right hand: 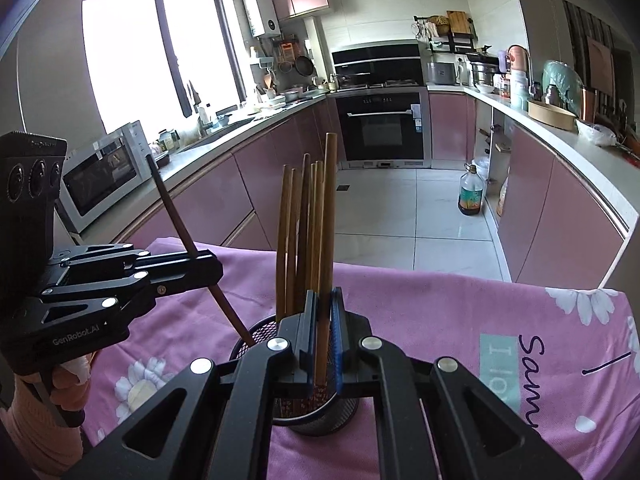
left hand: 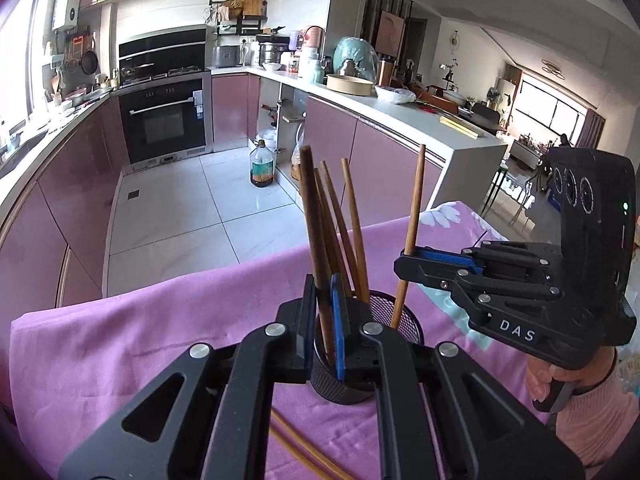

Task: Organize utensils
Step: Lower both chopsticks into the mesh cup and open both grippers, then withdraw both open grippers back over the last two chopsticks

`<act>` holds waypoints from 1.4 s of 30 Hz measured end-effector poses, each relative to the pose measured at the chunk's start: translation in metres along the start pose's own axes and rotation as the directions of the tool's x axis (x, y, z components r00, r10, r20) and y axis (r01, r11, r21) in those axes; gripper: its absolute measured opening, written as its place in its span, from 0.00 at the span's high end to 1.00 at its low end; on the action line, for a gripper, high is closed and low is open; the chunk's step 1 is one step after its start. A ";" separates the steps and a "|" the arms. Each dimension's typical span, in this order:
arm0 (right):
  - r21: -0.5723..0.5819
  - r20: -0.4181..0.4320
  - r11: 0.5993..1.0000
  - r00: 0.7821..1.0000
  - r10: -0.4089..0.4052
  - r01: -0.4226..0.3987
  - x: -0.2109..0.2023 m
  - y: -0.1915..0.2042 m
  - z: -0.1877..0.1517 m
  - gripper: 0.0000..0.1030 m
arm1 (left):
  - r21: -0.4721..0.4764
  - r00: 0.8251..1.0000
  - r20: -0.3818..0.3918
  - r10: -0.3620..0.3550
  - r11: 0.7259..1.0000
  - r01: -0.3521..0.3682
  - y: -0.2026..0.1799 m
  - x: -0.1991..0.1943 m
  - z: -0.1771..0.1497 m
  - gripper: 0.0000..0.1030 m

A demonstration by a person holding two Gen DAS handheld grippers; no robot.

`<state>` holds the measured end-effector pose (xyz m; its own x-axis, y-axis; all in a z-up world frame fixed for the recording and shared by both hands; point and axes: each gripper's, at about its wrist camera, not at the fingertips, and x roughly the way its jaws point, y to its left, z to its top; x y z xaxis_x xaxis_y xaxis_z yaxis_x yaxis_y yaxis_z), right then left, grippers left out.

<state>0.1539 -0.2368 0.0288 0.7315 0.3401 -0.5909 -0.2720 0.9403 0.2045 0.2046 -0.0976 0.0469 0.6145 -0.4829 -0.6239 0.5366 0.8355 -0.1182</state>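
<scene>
A black mesh cup [left hand: 404,318] [right hand: 256,334] stands on the pink cloth and holds several wooden chopsticks [left hand: 344,216] [right hand: 298,232]. My left gripper [left hand: 323,316] is shut on a dark wooden chopstick [left hand: 312,216] whose lower end is in the cup; in the right wrist view it [right hand: 208,266] grips that slanted stick [right hand: 172,208]. My right gripper [right hand: 323,332] is shut on a lighter chopstick [right hand: 329,216] that stands upright with its tip in the cup; in the left wrist view it [left hand: 404,260] clamps that stick [left hand: 414,208].
Two loose chopsticks [left hand: 304,452] lie on the pink cloth [left hand: 140,340] near me. The table edge drops to a tiled floor with an oil bottle [left hand: 262,164]. Pink kitchen cabinets [right hand: 240,184] and an oven [right hand: 380,128] stand beyond.
</scene>
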 end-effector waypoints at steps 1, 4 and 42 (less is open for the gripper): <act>0.002 0.000 1.000 1.000 -0.001 0.001 0.001 0.000 0.000 0.94 | -0.007 1.000 -0.002 0.002 1.000 -0.002 0.001 0.005 0.005 0.92; 0.012 0.001 1.000 1.000 -0.006 0.006 0.005 0.001 -0.002 0.94 | -0.029 1.000 -0.016 -0.006 1.000 0.005 0.005 0.013 0.009 0.92; 0.004 0.004 0.996 0.996 0.084 -0.084 -0.004 0.018 -0.029 0.78 | -0.080 0.990 0.120 0.072 0.995 -0.062 0.014 0.020 0.023 0.92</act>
<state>0.1273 -0.2216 0.0122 0.7087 0.4184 -0.5681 -0.3305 0.9082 0.2566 0.2381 -0.1014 0.0510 0.7162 -0.4498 -0.5336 0.4494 0.8822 -0.1405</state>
